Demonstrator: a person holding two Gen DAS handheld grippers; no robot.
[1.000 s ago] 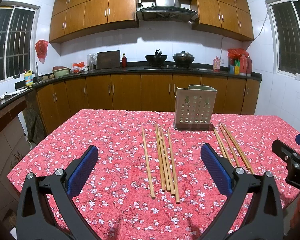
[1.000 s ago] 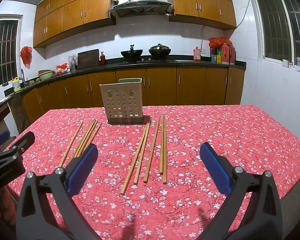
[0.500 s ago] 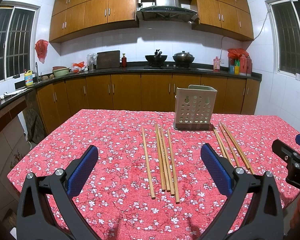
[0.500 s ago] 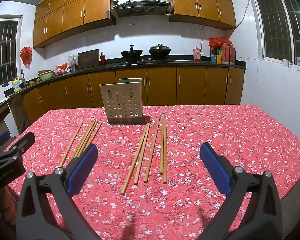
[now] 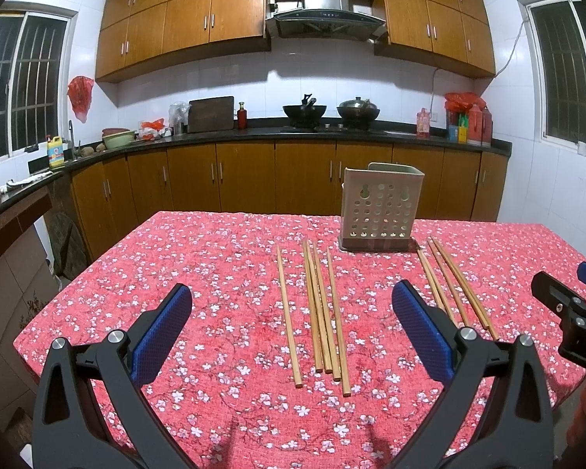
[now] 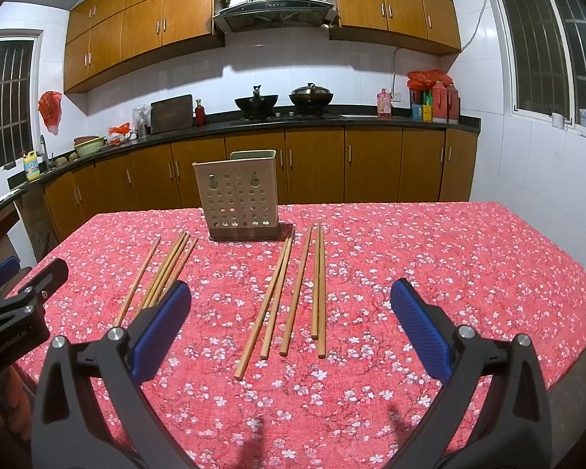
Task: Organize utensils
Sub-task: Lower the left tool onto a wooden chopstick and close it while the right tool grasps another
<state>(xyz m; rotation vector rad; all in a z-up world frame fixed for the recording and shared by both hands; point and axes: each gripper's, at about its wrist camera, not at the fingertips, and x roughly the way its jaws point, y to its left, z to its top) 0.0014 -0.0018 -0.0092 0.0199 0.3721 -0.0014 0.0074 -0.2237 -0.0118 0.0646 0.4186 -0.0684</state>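
Fingers spread wide on both: left gripper (image 5: 293, 328) and right gripper (image 6: 291, 324) hover over the near edge of the tabletop (image 6: 468, 265), holding nothing.

Chopsticks lie flat in 2 groups in front of the utensil holder (image 6: 239, 200): left group (image 5: 318, 312) of 4 counted, right group (image 6: 289, 293) of 5 counted. Near ends point at the grippers.

Handling, my guess: wooden, light, stiff, thin, low on the cloth. They'll likely roll or skid under a side pinch, and neighbours touch, so 1 pad may drag 2. Best hold is probably mid-length or the thicker near end, across the stick.

Hidden: holder interior not visible, so contents and compartments unknown. Left finger (image 6: 162, 328) of the right gripper covers near ends of the left group; the left view cuts the right group to 3 sticks.
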